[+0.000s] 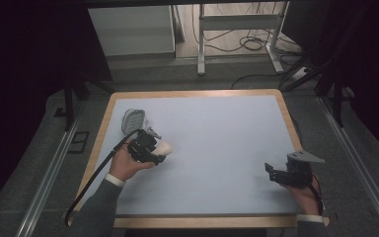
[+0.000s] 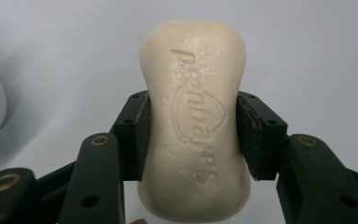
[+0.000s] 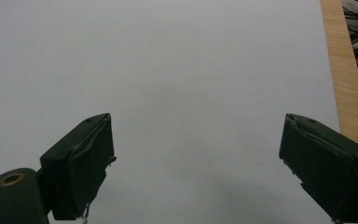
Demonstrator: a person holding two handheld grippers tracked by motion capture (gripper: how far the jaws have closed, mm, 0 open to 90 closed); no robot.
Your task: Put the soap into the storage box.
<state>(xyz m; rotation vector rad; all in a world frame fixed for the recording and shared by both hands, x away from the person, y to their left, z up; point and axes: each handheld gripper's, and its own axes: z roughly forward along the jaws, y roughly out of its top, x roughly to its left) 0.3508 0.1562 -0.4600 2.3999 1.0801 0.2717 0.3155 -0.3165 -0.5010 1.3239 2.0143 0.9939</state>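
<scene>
The left tongs (image 2: pixel 193 135) clamp a cream soap bar (image 2: pixel 195 116) across its waist, at centre-left of the high view, just below a soap dish (image 1: pixel 133 120); the right tongs (image 3: pixel 196 163) gape empty over the desk (image 3: pixel 191 70) at lower right

Soap bar (image 2: pixel 195 121) sits between the left gripper (image 1: pixel 159 153) jaws, over the table's (image 1: pixel 217 138) left half. Soap dish (image 1: pixel 132 120), probably, lies just behind it near the far-left corner. Right gripper (image 1: pixel 271 173) near the right edge, well apart.
</scene>
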